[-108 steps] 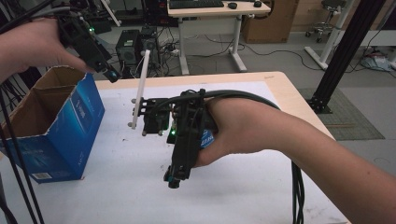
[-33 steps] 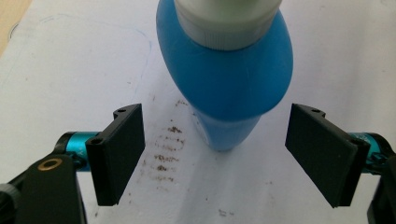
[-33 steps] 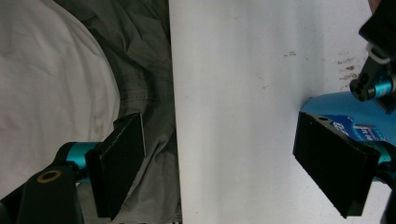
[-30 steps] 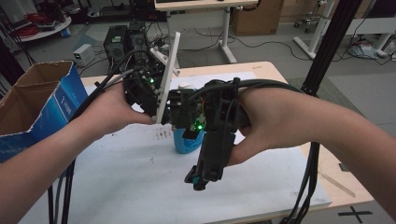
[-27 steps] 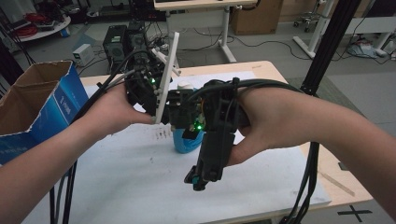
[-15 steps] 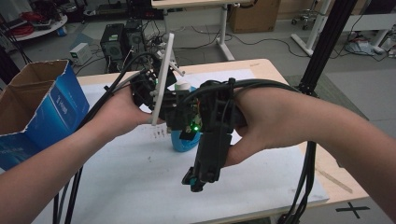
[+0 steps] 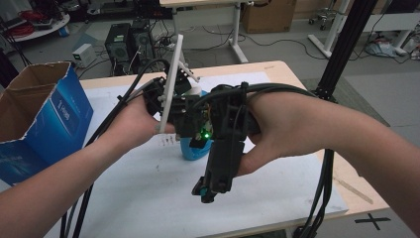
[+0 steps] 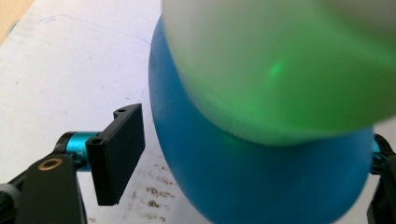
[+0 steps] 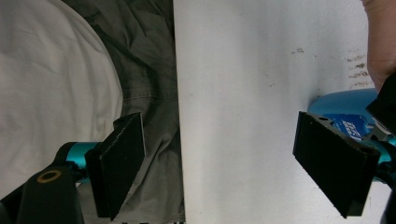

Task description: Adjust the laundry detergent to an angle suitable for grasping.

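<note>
The blue bottle [image 7: 194, 148] stands upright on the white table cover [image 7: 148, 198], near the middle of the table, with both hands crowded over it. In the left gripper view its blue body [image 8: 261, 172] sits between the two black jaws, a pale cap above it, blurred and tinted green. The left gripper [image 8: 243, 186] is spread wide around the bottle; the one jaw pad that shows clearly stands just apart from the blue wall, so nothing is clamped.

This looks like the approach-to-grasp step. The next move, as I judge it, calls for closing the jaws squarely on the rounded body, low enough that the bottle does not tip or squirt out sideways.

The right gripper [image 9: 238, 172] is also wide open and empty, its jaws aimed down across the near table edge toward grey and white cloth, with the bottle at the right margin of that view.

From above, the left hand [image 7: 133, 124] reaches in from the left with its gripper tilted down over the bottle; the right hand [image 7: 282, 134] crosses in front, wrist bent, with its gripper [image 7: 210, 186] pointing down and back toward the person.
</note>
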Available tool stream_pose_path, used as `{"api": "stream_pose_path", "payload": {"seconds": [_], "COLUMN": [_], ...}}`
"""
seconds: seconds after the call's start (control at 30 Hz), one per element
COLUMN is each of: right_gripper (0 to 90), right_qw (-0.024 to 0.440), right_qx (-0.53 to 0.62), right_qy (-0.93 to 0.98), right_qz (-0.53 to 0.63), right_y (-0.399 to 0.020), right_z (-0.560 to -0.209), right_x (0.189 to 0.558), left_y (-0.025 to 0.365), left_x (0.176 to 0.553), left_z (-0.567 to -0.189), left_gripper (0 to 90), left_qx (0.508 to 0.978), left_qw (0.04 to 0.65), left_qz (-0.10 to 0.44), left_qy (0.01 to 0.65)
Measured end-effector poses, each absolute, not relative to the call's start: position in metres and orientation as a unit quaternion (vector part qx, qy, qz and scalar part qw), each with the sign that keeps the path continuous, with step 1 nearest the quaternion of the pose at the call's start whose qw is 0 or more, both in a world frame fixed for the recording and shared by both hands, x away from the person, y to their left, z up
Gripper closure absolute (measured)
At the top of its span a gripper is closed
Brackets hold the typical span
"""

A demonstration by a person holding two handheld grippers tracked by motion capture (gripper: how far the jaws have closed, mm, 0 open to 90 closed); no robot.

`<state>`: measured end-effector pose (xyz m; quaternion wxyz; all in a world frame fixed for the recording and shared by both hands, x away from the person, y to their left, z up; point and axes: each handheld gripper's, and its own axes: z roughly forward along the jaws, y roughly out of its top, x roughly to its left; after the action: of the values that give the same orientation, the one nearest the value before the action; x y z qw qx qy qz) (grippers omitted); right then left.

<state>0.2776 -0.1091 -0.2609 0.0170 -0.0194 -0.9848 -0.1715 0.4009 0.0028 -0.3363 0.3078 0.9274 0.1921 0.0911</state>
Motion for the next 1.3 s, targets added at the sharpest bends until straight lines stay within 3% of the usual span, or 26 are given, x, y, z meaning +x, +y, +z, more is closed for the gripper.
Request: {"api": "stream_pose_path", "payload": {"seconds": [1.3], "right_gripper": [16.1], "right_qw": [0.02], "right_qx": [-0.022], "right_qy": [-0.985], "right_qz": [-0.169], "right_y": [-0.1086], "right_z": [-0.2643], "right_x": [0.28], "left_y": [0.0004], "left_x": [0.4021], "left_z": [-0.3406], "left_gripper": [31.9], "left_qx": [0.922], "left_qw": [0.317], "left_qz": [0.07], "left_qy": [0.211]}}
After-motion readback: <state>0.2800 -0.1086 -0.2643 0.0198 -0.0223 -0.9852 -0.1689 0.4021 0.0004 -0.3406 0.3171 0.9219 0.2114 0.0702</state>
